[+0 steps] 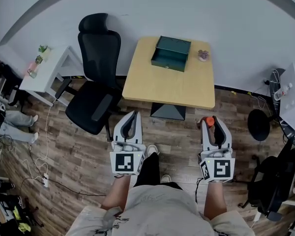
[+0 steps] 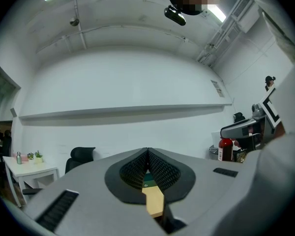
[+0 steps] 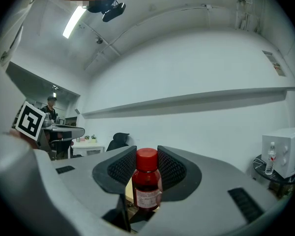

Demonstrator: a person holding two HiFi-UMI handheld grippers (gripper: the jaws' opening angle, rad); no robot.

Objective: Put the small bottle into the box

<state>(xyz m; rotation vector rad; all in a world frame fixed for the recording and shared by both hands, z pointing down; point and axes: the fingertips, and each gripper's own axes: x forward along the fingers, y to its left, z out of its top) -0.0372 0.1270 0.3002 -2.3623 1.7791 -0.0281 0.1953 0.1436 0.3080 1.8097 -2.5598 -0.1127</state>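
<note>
Right gripper view: the right gripper [image 3: 146, 157] has its jaws part closed, ribbed pads pressing on both sides of the small bottle [image 3: 147, 181], which sits low in the centre of the frame.
Small bottle: dark red with a red cap and a pale label, upright, with the cap rising just above the pads.
Left gripper view: the left gripper [image 2: 148, 155] has its jaw tips meeting at the centre with nothing between them; a strip of tan tabletop shows through the gap below.
Head view, lower half: both grippers are held out in front of the person's body over the wooden floor, left gripper [image 1: 133, 117] at lower centre-left and right gripper [image 1: 211, 123] at lower centre-right, with the red cap [image 1: 209, 122] at its tip.
Head view, upper centre: the green box [image 1: 171, 53] stands open near the far edge of the tan table [image 1: 169, 90], well apart from the bottle. A small pinkish item I cannot identify sits just right of it.
Upper left: a black office chair [image 1: 96, 82] stands beside the table.
Risk, slipping: the pads grip a smooth, round bottle, so a jolt on the way across could tilt it or let it slide out.
Risk, at the box: coming in too low could knock the bottle on the box wall or raised lid, and letting go too high could tip it over.
</note>
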